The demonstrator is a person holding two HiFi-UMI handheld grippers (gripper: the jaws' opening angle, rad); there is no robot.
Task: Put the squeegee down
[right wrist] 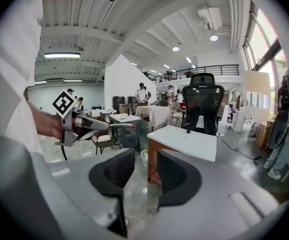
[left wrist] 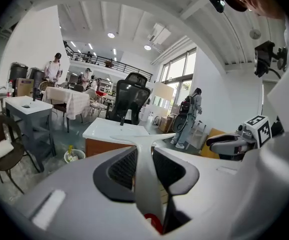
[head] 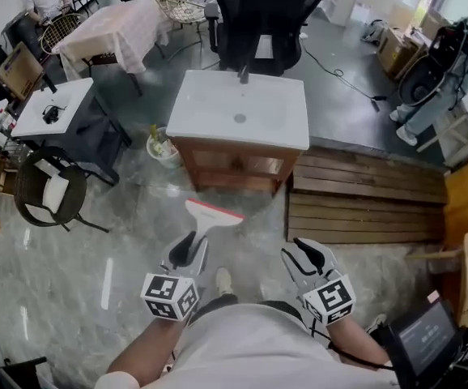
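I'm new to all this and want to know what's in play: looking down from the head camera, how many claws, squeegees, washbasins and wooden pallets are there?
claws: 2, the left claw and the right claw
squeegee: 1, held in the left claw
washbasin: 1
wooden pallet: 1
Total: 5

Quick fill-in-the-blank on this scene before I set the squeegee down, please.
1. The left gripper grips the squeegee by its ___.
2. The right gripper, jaws apart, holds ___.
3. Behind the white sink cabinet stands a black office ___.
Missing words: handle; nothing; chair.
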